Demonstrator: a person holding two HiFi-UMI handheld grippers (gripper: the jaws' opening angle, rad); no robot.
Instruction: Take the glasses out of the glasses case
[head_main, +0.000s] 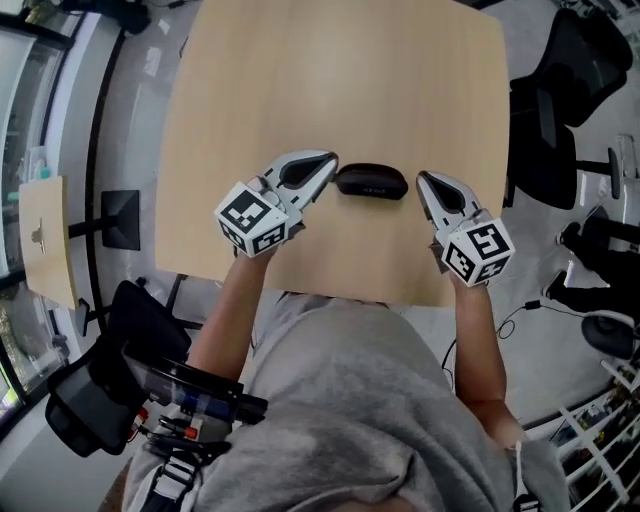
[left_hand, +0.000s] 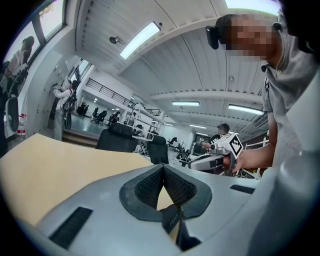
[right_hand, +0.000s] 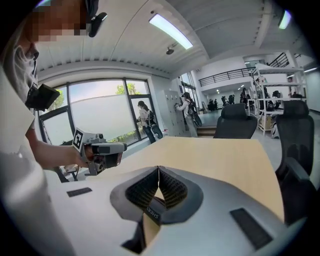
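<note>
A closed black glasses case (head_main: 371, 181) lies on the light wooden table (head_main: 330, 70), near its front edge. My left gripper (head_main: 330, 160) is just left of the case, with its tips almost at the case's left end, and its jaws are shut with nothing in them. My right gripper (head_main: 424, 178) is just right of the case, also shut and empty. In the left gripper view the pads (left_hand: 150, 187) meet at the tip and the right gripper (left_hand: 215, 160) shows beyond them. The right gripper view shows its own closed pads (right_hand: 172, 190) and the left gripper (right_hand: 100, 150). Neither gripper view shows the case.
Black office chairs (head_main: 560, 100) stand right of the table, and more (right_hand: 235, 120) stand past its far end. A small wooden side table (head_main: 45, 235) is at the left. Two people (right_hand: 145, 120) stand by the window. The table's front edge (head_main: 300, 290) is close to my body.
</note>
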